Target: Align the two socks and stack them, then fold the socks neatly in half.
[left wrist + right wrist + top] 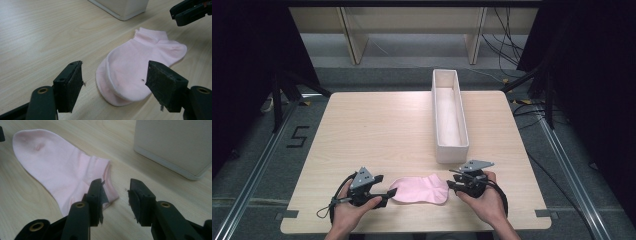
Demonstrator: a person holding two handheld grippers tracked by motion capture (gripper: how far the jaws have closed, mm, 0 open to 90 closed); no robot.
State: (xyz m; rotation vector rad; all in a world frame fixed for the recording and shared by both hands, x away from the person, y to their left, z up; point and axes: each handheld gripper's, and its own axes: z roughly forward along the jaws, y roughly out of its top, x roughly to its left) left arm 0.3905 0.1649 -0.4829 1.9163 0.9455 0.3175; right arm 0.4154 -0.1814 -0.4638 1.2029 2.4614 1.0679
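**Sock lies crosswise between two open grippers**

Sock [421, 189], pink and ankle-cut, lies flat on the desk [377, 130] near its front edge, long axis running 9 to 3 o'clock in the high view. Its toe points at the left gripper [389, 193], its cuff and heel at the right gripper [453, 179]. Both grippers stand spread and pinch nothing; each is just beside its own end. The white trough-shaped box [438, 120] waits at 12 o'clock from the cuff.

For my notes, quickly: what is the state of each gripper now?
Left gripper: open, holding nothing, at the toe of the pink sock.
Right gripper: open, holding nothing, at its cuff.
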